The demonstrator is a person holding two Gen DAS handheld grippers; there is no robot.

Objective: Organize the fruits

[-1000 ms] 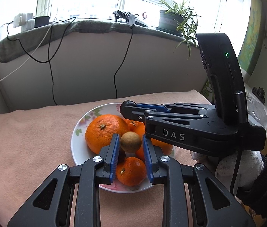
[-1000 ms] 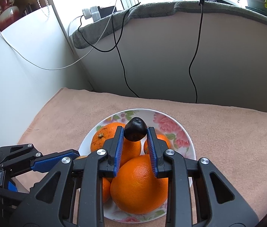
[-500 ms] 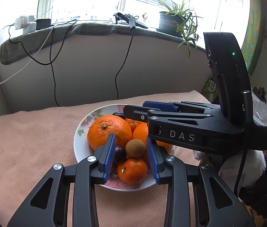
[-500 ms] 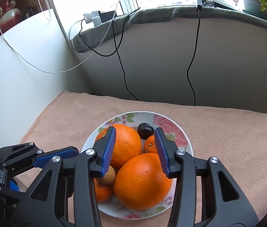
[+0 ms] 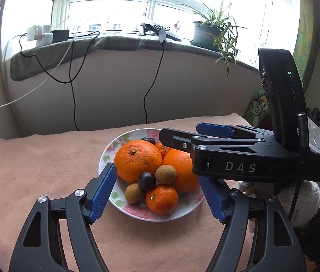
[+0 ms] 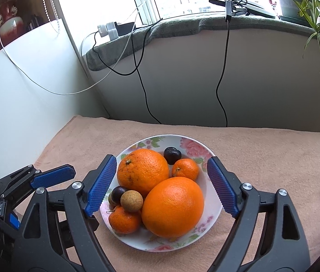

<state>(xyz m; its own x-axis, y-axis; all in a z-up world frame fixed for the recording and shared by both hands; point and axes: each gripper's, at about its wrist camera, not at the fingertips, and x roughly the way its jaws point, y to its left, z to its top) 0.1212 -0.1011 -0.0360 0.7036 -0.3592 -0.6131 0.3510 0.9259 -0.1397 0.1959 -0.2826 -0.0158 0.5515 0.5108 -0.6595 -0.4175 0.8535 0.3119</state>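
Both grippers hang over the near rim of the plate (image 6: 212,156) with nothing between their pads: the left gripper (image 5: 160,192) and the right gripper (image 6: 162,183) have just been spreading and now stand wide, straddling the heap. All the fruit lies on the plate, two oranges (image 6: 143,172) mid-plate, a brown longan (image 5: 165,174) and a dark plum (image 5: 146,180) toward six o'clock, another plum (image 6: 172,155) at twelve. The cloth (image 6: 273,158) lies bare from nine round to three, ending at the wall (image 6: 182,79) beyond.
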